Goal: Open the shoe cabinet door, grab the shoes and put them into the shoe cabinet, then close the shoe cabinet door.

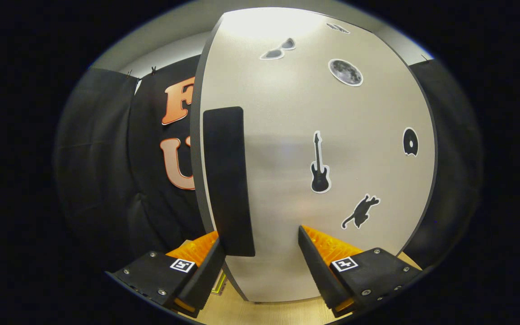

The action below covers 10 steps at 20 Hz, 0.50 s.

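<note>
My fingers (pixel 260 246) are spread apart and pushed up close to the shoe cabinet door (pixel 323 149), a pale grey panel with a dark edge. The black handle (pixel 228 180), a tall flat block, sits near the door's left edge, and its lower end comes down between my two fingertips, close against the left one. Whether either pad actually touches the handle I cannot tell; nothing is clamped yet.

By my reading this is the very first step, opening the door. I cannot make out from here whether the door is fully shut or a little ajar. The next move calls for closing my fingers across the handle, or hooking one behind it, and then pulling along the door's swing rather than straight back, so the grip does not slip off the smooth block.

The door carries stickers and no readable writing: to the right of the handle a black guitar (pixel 320 164), below that a leaping cat (pixel 361 211), farther right a round disc (pixel 410 141), and above them a moon (pixel 345 72) and sunglasses (pixel 279 49). Each of my fingers bears a small square marker, not text. Light wooden floor (pixel 260 311) lies under the door.
</note>
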### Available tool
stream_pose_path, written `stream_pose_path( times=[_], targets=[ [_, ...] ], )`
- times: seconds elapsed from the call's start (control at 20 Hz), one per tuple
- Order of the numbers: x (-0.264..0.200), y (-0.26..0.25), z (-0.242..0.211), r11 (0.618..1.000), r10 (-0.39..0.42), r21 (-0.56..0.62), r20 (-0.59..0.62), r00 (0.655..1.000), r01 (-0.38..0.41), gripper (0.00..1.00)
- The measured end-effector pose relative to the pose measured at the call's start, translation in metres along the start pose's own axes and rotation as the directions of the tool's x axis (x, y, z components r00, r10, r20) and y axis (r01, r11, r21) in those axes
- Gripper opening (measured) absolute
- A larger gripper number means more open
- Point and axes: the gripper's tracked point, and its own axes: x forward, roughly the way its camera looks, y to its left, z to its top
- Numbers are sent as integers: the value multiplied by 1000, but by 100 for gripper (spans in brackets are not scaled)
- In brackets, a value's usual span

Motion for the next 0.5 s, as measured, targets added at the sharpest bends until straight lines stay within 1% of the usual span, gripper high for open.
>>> stream_pose_path(
  times=[0.3,0.5],
  targets=[
    [5,-1,-2,1000,-15,3,7,1000,15,95],
    [-5,1,-5,1000,4,17,-11,1000,-4,95]
  ],
)
